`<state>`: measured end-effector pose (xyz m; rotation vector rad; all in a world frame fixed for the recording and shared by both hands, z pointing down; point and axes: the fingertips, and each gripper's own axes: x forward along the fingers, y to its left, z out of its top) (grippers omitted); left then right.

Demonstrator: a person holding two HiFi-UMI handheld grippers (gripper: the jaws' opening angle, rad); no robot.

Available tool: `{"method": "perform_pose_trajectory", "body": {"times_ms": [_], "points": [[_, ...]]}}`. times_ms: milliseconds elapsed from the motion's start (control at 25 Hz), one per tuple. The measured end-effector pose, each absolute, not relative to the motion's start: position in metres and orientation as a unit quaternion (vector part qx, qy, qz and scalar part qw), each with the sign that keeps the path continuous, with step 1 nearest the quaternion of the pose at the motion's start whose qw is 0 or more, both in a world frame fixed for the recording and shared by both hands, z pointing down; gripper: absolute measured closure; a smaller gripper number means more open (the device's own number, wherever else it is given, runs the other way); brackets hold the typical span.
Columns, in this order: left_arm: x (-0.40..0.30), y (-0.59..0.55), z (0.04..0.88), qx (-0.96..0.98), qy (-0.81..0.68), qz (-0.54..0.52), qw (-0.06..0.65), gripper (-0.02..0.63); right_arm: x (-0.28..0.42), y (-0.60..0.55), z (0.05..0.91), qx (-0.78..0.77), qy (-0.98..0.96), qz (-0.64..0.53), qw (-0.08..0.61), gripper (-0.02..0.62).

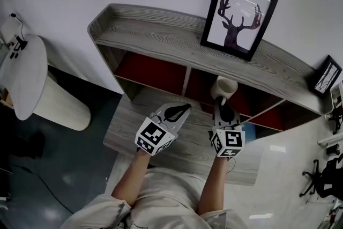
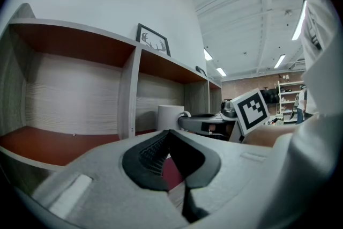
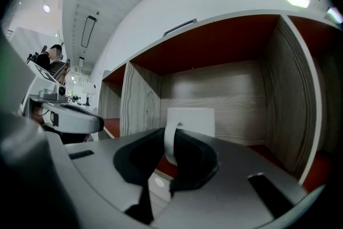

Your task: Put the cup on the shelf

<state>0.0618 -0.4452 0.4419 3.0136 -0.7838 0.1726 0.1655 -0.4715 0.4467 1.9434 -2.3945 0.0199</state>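
The cup (image 3: 190, 122) stands upright on the red floor of the shelf's (image 1: 161, 35) second compartment from the left, its long axis vertical. It sits near the front edge, under the top board. Its handle (image 3: 169, 142) points straight out of the compartment toward the person. The right claw (image 1: 225, 110) is level and aimed into the opening, so the cup lies dead ahead of it. The thin white loop of the handle runs up between its two jaws. The jaws stand a little apart: a dark gap shows on the left side of the handle, so the pads do not appear to be clamping it, though the right pad lies very close to it. By the look of it the cup is already in place and bearing its own weight. What remains seems to be drawing the right claw straight back along the line of the handle, because any sideways drift could catch the loop and drag or tip the cup. The left claw (image 1: 179, 111) hovers over the desk (image 1: 126, 131) in front of the shelf, to the left of the cup and farther from it than the right. Its jaw tips are together with nothing between them. A framed deer picture (image 1: 238, 17) leans against the wall on the top board, above the cup.
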Motion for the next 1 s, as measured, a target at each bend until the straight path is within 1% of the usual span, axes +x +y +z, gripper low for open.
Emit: {"method": "perform_pose_trajectory", "body": {"times_ms": [120, 280, 600, 1000], "points": [[0.058, -0.446, 0.440, 0.966, -0.253, 0.055, 0.011, 0.597, 0.166, -0.470, 0.446, 0.628, -0.778, 0.006, 0.023, 0.543], [0.055, -0.448, 0.439, 0.965, -0.256, 0.052, 0.012, 0.597, 0.161, -0.469, 0.441, 0.608, -0.794, 0.013, -0.011, 0.538], [0.059, -0.448, 0.438, 0.967, -0.249, 0.055, 0.008, 0.597, 0.152, -0.471, 0.443, 0.597, -0.802, -0.005, 0.027, 0.534], [0.064, -0.445, 0.439, 0.968, -0.243, 0.057, 0.007, 0.597, 0.157, -0.468, 0.445, 0.604, -0.796, -0.009, 0.040, 0.526]]}}
